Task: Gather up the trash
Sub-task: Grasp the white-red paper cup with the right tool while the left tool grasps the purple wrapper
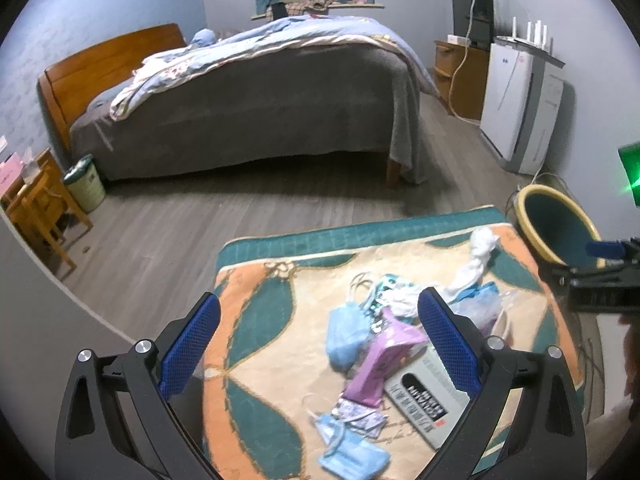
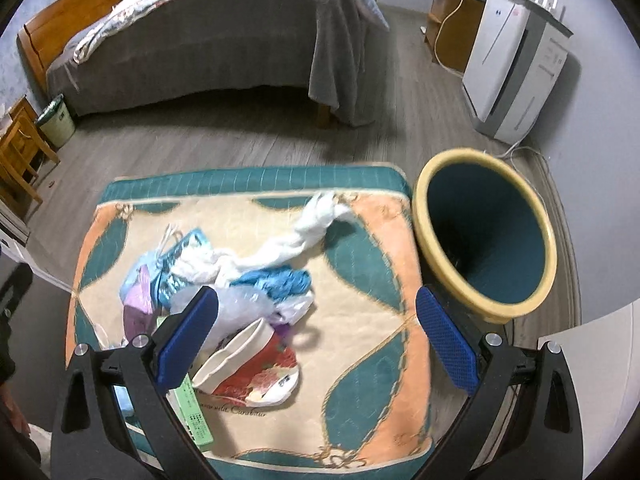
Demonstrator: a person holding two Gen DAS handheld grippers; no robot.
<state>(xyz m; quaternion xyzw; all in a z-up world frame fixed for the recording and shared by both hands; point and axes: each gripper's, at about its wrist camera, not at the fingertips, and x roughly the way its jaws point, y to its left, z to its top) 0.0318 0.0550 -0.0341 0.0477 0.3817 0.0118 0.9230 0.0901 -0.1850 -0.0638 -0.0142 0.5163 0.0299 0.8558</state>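
**Loose litter on patterned cushion, bin alongside: nothing yet gripped**

**Location.** Trash heap (image 2: pixel 224 292) lies on a teal-and-peach cushion (image 2: pixel 360 320), left of its middle. In the right wrist view the heap sits at about 10 o'clock from the right gripper (image 2: pixel 316 336); in the left wrist view it sits between the fingers of the left gripper (image 1: pixel 320 344) and toward 1 o'clock.

**Grippers.** Both sets of jaws stand wide apart and hold nothing. Both hover above the cushion.

**Items and likely handling.**
- Blue face masks (image 1: pixel 346 338): light, limp, liable to drape. Pinch the pleated body rather than the ear loops.
- White twisted tissue or cloth (image 2: pixel 308 236): soft, weightless, stretched toward 12 o'clock. Take it at the thick middle.
- Clear plastic bag (image 2: pixel 240 304): slippery and crushable. Gather a bunched fold.
- Purple wrapper (image 1: pixel 380 360): thin film, probably slick.
- Red and white pouch (image 2: pixel 260 372): semi-stiff, open mouth. Grip across one flat edge.
- Grey printed box (image 1: pixel 428 392): rigid, the heaviest piece by appearance. Close on its narrow sides.
- Green printed card or box (image 2: pixel 192 408): partly hidden behind the left finger.

**Containers.**
- Yellow-rimmed bin (image 2: pixel 484 232), teal inside, touching or just beside the cushion's right edge at 2 o'clock. Interior is dark; contents cannot be told.
- Small lined waste basket (image 1: pixel 85 182) by the bed, well apart. Contents not visible.
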